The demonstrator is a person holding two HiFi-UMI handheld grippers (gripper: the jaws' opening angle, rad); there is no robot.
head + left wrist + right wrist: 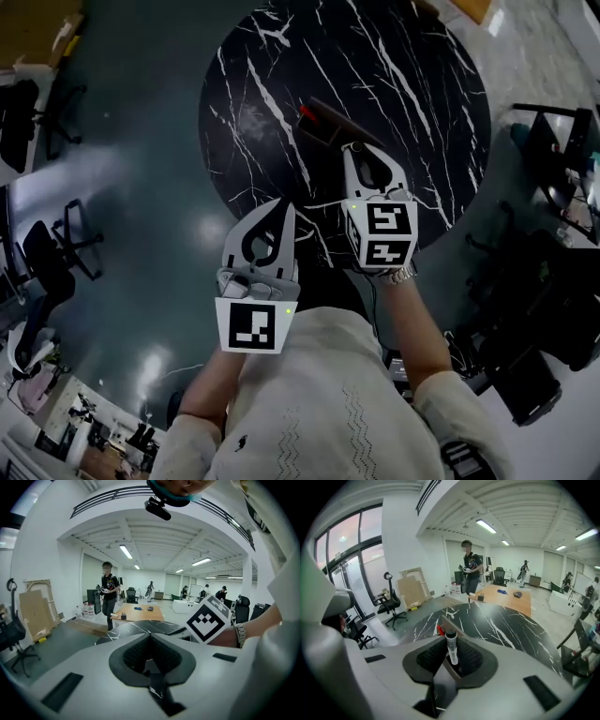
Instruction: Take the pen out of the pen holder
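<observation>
Already the right gripper clamps the pen, apparently not yet clear of the holder at its 11 o'clock on the worktop; lifting it out remains, the left gripper closed and empty.

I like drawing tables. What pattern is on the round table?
The round marble-look table is black with thin white veins, clearest in the head view.

Round black marble table — office chair and cardboard beyond.
</observation>
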